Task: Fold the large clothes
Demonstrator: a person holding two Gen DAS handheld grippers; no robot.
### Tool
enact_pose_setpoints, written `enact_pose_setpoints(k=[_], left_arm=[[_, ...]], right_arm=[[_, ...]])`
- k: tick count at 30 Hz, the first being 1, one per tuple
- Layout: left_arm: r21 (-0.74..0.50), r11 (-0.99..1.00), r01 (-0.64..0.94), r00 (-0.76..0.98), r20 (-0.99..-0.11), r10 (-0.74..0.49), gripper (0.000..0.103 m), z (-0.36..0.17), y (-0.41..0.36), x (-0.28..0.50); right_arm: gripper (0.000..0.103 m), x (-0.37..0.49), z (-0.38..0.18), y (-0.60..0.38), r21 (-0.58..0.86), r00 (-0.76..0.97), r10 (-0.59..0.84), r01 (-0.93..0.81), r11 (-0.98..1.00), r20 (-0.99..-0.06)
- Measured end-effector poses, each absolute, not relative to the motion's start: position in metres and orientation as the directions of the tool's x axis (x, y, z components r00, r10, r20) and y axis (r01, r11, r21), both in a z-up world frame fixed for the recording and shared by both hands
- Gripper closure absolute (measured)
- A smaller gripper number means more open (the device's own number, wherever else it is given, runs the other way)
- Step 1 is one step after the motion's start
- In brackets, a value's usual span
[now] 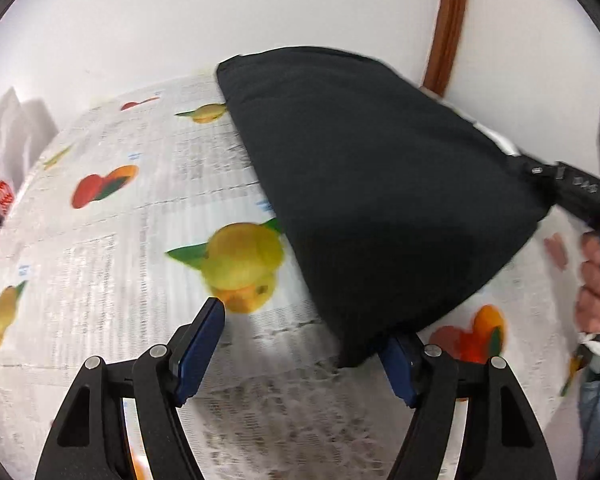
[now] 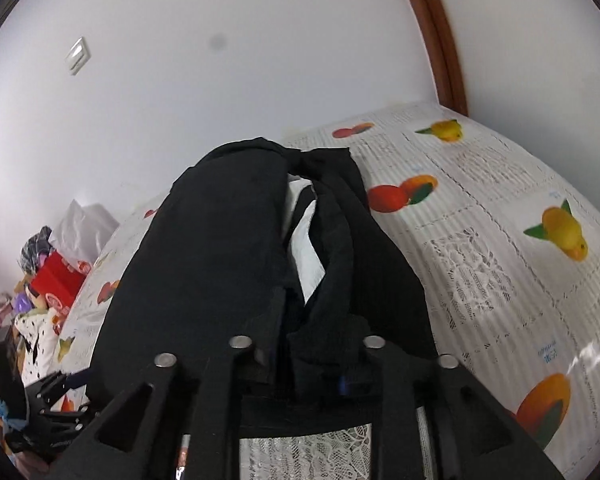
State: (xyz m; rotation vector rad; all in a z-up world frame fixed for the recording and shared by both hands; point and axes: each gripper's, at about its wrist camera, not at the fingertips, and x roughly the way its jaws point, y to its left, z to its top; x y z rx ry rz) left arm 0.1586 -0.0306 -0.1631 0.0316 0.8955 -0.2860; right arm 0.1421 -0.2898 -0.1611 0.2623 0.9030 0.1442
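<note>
A large black garment point(image 1: 372, 184) lies on the table point(image 1: 100, 260), which has a fruit-and-newsprint cover. In the left wrist view its right end is pulled up taut to my right gripper point(image 1: 572, 188), held by a person's hand point(image 1: 596, 280). My left gripper point(image 1: 300, 328) stands open just above the table, and the garment's near corner drapes over its right finger. In the right wrist view the garment point(image 2: 204, 248) is bunched between the fingers of the right gripper point(image 2: 308, 344), which is shut on it. A white lining point(image 2: 306, 248) shows in the folds. The cloth hides the fingertips.
A white wall runs behind the table, with a brown wooden door frame point(image 1: 448, 28) at the right. Off the table's left edge sit a red box point(image 2: 56, 280), a white plastic bag point(image 1: 12, 132) and mixed clutter. The patterned cover point(image 2: 500, 240) lies bare right of the garment.
</note>
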Motion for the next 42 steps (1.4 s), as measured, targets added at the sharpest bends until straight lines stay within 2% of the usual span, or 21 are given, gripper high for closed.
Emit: enact_pose_setpoints(k=[1, 3, 7, 8, 10, 11, 14, 17, 19, 21, 23, 25, 27, 28, 33, 37, 40, 42], left_arm=[[-0.117, 0.955, 0.272, 0.584, -0.769, -0.261, 0.032, -0.162, -0.032, 0.160], [-0.132, 0.949, 0.287, 0.572, -0.771, -0.280, 0.032, -0.162, -0.039, 0.165], [-0.049, 0.961, 0.271, 0.576, -0.792, -0.202, 0.031, -0.171, -0.067, 0.172], [-0.014, 0.964, 0.267, 0.582, -0.795, -0.173, 0.029, -0.172, -0.076, 0.173], [0.015, 0.968, 0.251, 0.592, -0.793, -0.141, 0.029, -0.173, -0.082, 0.173], [0.017, 0.970, 0.244, 0.592, -0.795, -0.135, 0.029, -0.172, -0.083, 0.174], [0.016, 0.970, 0.242, 0.589, -0.797, -0.134, 0.028, -0.169, -0.085, 0.171], [0.009, 0.971, 0.240, 0.593, -0.793, -0.139, 0.028, -0.169, -0.084, 0.173], [0.010, 0.972, 0.236, 0.597, -0.791, -0.137, 0.028, -0.168, -0.084, 0.169], [0.012, 0.972, 0.234, 0.597, -0.791, -0.134, 0.028, -0.167, -0.084, 0.167], [0.010, 0.972, 0.236, 0.594, -0.793, -0.136, 0.028, -0.167, -0.084, 0.167], [0.006, 0.970, 0.243, 0.592, -0.793, -0.143, 0.028, -0.166, -0.084, 0.168], [-0.004, 0.969, 0.249, 0.593, -0.790, -0.156, 0.028, -0.166, -0.083, 0.168], [-0.010, 0.968, 0.252, 0.592, -0.789, -0.162, 0.028, -0.166, -0.079, 0.169], [-0.045, 0.961, 0.274, 0.574, -0.794, -0.201, 0.030, -0.160, -0.068, 0.162], [-0.078, 0.955, 0.285, 0.585, -0.775, -0.238, 0.032, -0.152, -0.060, 0.150], [-0.108, 0.951, 0.291, 0.587, -0.765, -0.267, 0.037, -0.149, -0.056, 0.145], [-0.122, 0.948, 0.295, 0.580, -0.766, -0.278, 0.045, -0.149, -0.055, 0.143]], right_arm=[[0.062, 0.145, -0.162, -0.289, 0.295, 0.607, 0.242, -0.012, 0.955, -0.757], [0.051, 0.151, -0.163, -0.285, 0.316, 0.588, 0.267, -0.020, 0.949, -0.764], [0.051, 0.167, -0.171, -0.273, 0.275, 0.562, 0.239, -0.022, 0.961, -0.792], [0.054, 0.171, -0.173, -0.272, 0.258, 0.553, 0.225, -0.019, 0.966, -0.802], [0.084, 0.179, -0.173, -0.265, 0.219, 0.544, 0.197, -0.026, 0.975, -0.815], [0.089, 0.184, -0.170, -0.259, 0.204, 0.532, 0.198, -0.049, 0.978, -0.823], [0.096, 0.188, -0.154, -0.252, 0.157, 0.550, 0.187, -0.102, 0.982, -0.814], [0.097, 0.170, -0.121, -0.273, 0.269, 0.668, 0.303, -0.157, 0.950, -0.680], [0.097, 0.155, -0.112, -0.291, 0.316, 0.724, 0.325, -0.154, 0.936, -0.608], [0.096, 0.151, -0.121, -0.302, 0.300, 0.719, 0.285, -0.112, 0.947, -0.634], [0.095, 0.156, -0.141, -0.308, 0.267, 0.669, 0.247, -0.075, 0.961, -0.701], [0.086, 0.158, -0.160, -0.313, 0.230, 0.616, 0.198, -0.027, 0.973, -0.762], [0.065, 0.151, -0.164, -0.322, 0.191, 0.605, 0.145, 0.012, 0.981, -0.783], [0.063, 0.144, -0.160, -0.326, 0.182, 0.618, 0.129, 0.024, 0.983, -0.775], [0.063, 0.118, -0.144, -0.347, 0.101, 0.613, 0.061, 0.031, 0.994, -0.788], [0.063, 0.099, -0.135, -0.365, 0.100, 0.579, 0.086, -0.009, 0.995, -0.811], [0.063, 0.088, -0.134, -0.363, 0.078, 0.555, 0.087, -0.039, 0.996, -0.827], [0.063, 0.086, -0.138, -0.356, 0.049, 0.535, 0.074, -0.061, 0.997, -0.842]])
